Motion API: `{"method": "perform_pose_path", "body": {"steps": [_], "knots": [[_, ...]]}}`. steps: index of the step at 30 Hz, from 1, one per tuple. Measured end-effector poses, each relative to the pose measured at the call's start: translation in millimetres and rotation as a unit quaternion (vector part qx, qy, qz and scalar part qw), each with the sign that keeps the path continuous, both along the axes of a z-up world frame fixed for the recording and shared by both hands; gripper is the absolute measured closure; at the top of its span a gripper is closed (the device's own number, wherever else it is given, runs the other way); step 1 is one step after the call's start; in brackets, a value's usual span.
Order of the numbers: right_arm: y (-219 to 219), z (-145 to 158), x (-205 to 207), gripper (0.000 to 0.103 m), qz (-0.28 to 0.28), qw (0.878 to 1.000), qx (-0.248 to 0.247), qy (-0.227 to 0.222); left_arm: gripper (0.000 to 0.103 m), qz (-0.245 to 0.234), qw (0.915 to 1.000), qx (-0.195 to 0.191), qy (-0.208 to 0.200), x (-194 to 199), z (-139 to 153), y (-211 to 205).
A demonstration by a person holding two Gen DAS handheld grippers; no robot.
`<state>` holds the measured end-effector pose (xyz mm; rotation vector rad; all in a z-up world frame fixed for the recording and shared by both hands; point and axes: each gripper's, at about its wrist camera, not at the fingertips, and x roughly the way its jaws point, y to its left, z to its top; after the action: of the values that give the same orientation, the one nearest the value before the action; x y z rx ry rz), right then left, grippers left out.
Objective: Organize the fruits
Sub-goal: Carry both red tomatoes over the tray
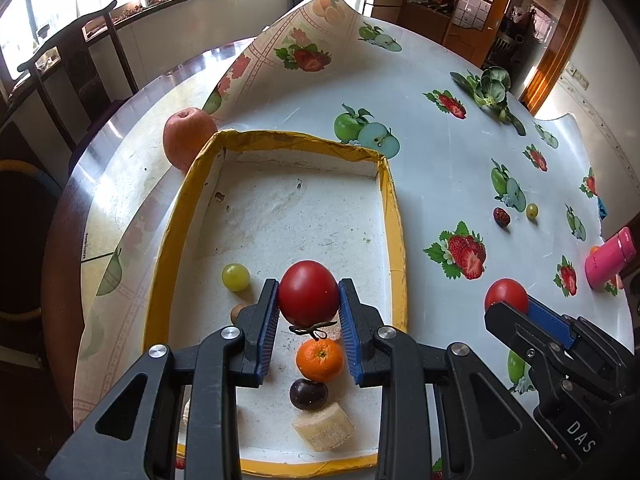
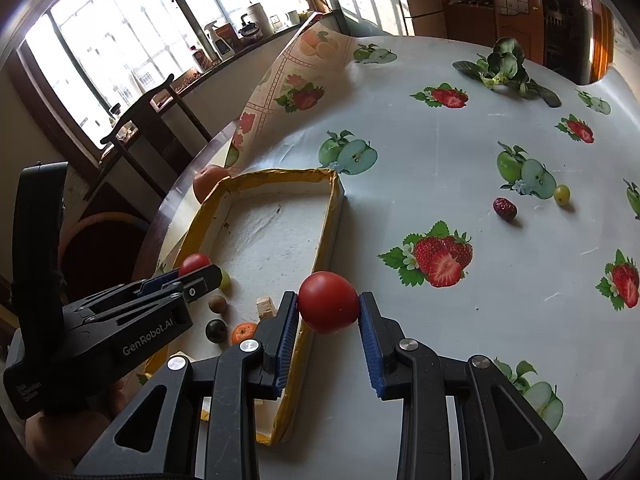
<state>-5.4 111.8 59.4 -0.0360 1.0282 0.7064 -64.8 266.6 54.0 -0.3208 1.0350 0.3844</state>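
Observation:
My left gripper is shut on a red tomato and holds it above the yellow-rimmed tray. In the tray lie a green grape, a mandarin, a dark plum, a pale fruit chunk and a small brown fruit. My right gripper is shut on a second red tomato, held over the tray's right rim. The left gripper also shows in the right wrist view. A strawberry and a green grape lie on the tablecloth to the right.
A large apple sits behind the tray's far left corner. Leafy greens lie at the table's far side. A pink bottle lies near the right edge. The fruit-print cloth is curled up at the back. A chair stands left.

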Motion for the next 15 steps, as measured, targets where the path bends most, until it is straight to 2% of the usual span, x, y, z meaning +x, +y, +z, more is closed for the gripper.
{"method": "perform_pose_path", "body": {"steps": [15], "knots": [[13, -9, 2, 0.072, 0.009, 1.000, -0.003, 0.011, 0.076, 0.009, 0.9999, -0.004, 0.009, -1, -10, 13]]}}
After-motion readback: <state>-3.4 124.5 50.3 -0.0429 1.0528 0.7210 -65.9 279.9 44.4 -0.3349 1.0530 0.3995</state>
